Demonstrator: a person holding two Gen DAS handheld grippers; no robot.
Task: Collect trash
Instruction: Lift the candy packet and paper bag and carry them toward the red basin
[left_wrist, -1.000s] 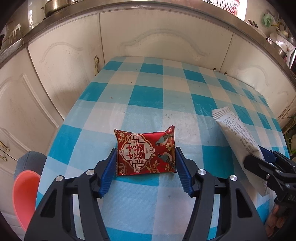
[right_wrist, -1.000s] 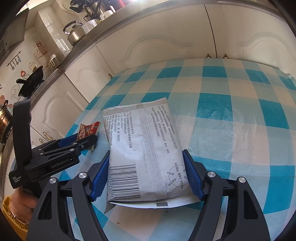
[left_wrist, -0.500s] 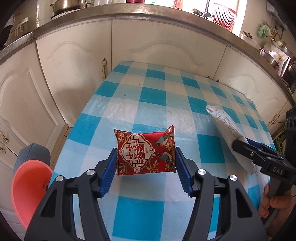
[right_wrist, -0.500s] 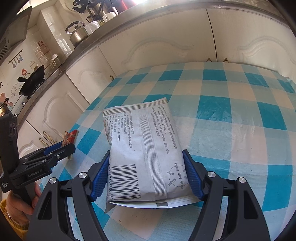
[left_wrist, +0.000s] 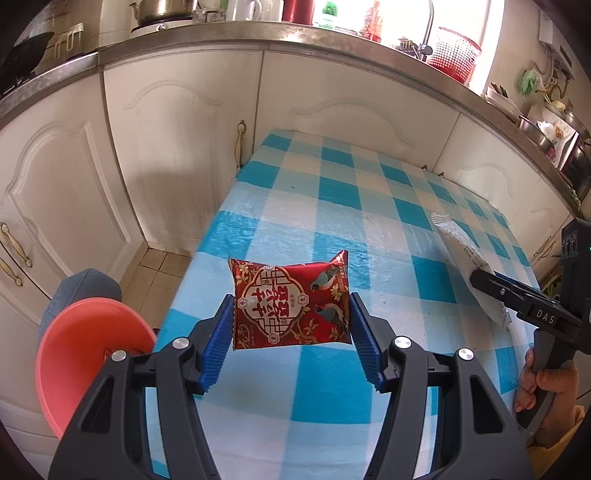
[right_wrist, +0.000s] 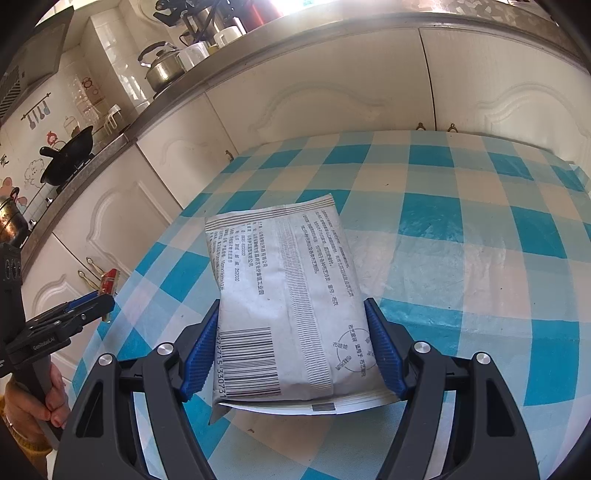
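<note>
My left gripper (left_wrist: 291, 332) is shut on a red snack packet (left_wrist: 291, 302) with gold patterns and birds, holding it in the air above the left edge of the blue-and-white checked table (left_wrist: 332, 206). A pink bin (left_wrist: 85, 354) stands on the floor just left of this gripper. My right gripper (right_wrist: 291, 350) is shut on a large white printed packet (right_wrist: 284, 291) with a barcode, low over the table. The right wrist view shows the left gripper (right_wrist: 99, 299) at far left with the red packet (right_wrist: 109, 279) sticking out. In the left wrist view the right gripper (left_wrist: 491, 284) is at right, on the white packet (left_wrist: 461, 243).
White kitchen cabinets (left_wrist: 177, 147) run behind and to the left of the table, under a steel counter with a kettle (right_wrist: 162, 70), a wok (right_wrist: 66, 155) and a red basket (left_wrist: 454, 55). A blue-grey stool (left_wrist: 85, 291) sits behind the bin. A hand (left_wrist: 546, 384) grips the right tool.
My left gripper has carried the red packet up and leftward, off the table middle toward the table edge and the pink bin. The right gripper has stayed put with the white packet.
</note>
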